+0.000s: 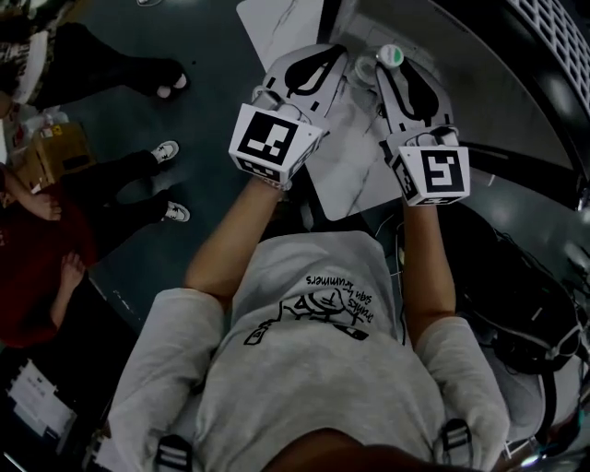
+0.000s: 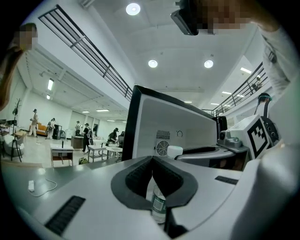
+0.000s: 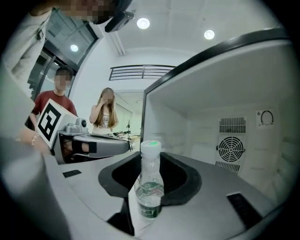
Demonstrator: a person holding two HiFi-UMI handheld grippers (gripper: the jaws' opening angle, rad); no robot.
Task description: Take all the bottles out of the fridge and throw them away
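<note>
My right gripper (image 3: 151,177) is shut on a clear bottle (image 3: 150,190) that has a green label and a white, green-topped cap. The bottle stands upright between the pads. Its cap (image 1: 391,55) shows at the right gripper's (image 1: 398,72) tip in the head view. My left gripper (image 2: 153,182) is shut on a second clear bottle (image 2: 159,202) with a green label; only part of its body shows in the gap. Both grippers are held side by side and point at the open fridge (image 3: 225,93), whose white inside has a round fan grille (image 3: 230,148).
The fridge's black front edge (image 2: 129,122) stands just ahead on the left. A white marbled panel (image 1: 277,26) lies under the grippers. People stand at the left (image 1: 138,166), and two more (image 3: 105,110) are behind the left gripper. A dark bag (image 1: 516,304) sits at my right.
</note>
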